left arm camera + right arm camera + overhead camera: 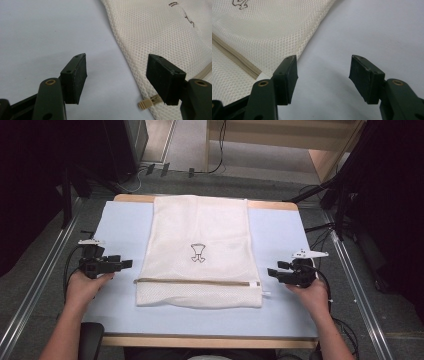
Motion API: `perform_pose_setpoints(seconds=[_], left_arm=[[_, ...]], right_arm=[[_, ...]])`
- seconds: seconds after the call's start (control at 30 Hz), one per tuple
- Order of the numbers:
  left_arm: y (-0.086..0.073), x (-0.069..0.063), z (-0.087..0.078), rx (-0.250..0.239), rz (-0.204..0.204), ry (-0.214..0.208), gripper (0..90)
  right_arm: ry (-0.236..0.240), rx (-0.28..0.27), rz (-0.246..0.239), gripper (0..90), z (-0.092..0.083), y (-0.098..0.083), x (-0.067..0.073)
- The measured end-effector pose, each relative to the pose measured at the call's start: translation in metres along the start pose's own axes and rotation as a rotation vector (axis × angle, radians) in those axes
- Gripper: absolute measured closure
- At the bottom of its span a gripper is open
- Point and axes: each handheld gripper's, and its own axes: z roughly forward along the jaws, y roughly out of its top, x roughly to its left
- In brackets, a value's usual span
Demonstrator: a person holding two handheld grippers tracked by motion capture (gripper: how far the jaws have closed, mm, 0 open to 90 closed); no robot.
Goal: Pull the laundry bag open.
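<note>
Both sets of jaws are released and grip nothing, the left gripper (127,263) just off the left edge of the mesh laundry bag (200,250) and the right gripper (270,271) just off its right edge, the bag lying flat on the table (120,227) between them.

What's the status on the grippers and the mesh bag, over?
Left gripper open, empty. Right gripper open, empty. Mesh bag flat on table, between them, untouched. Nothing blocking.

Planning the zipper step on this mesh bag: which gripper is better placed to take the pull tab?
Probably left. The left gripper stands open with the zipper tab just beside its jaw; the right gripper faces bare table.
</note>
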Motion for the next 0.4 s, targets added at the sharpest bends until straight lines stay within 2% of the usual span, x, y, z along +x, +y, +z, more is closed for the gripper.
perform_pose_setpoints(seconds=[0.4], left_arm=[[0.0012, -0.0027, 0.0047, 0.006, 0.021, -0.004, 34.3]], right_arm=[[-0.010, 0.009, -0.004, 39.4, -0.0006, -0.0029, 0.0004]])
